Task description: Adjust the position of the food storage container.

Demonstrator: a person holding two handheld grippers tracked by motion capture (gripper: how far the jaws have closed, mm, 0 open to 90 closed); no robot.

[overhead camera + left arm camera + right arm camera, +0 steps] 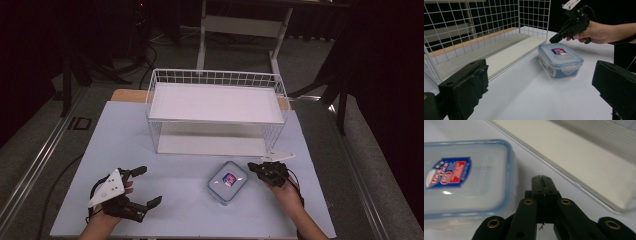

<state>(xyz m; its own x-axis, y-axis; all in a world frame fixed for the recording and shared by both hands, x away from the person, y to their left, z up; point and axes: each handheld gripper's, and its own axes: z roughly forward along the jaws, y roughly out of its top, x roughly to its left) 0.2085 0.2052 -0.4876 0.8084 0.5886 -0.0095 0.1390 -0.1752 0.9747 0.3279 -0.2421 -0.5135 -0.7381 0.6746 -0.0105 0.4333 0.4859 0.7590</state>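
One clear rectangular plastic box with a blue-rimmed lid (227, 182) lies on the pale table (170, 210), its red-and-blue label too blurred to read. Left gripper (144, 187), well left of it, has jaws wide apart. Right gripper (254, 167), just right of it, has jaws pressed together, empty. White wire basket (215, 80) stands beyond.

container (466, 177) cut off at left edge, its label (447, 173) text blurred, unreadable
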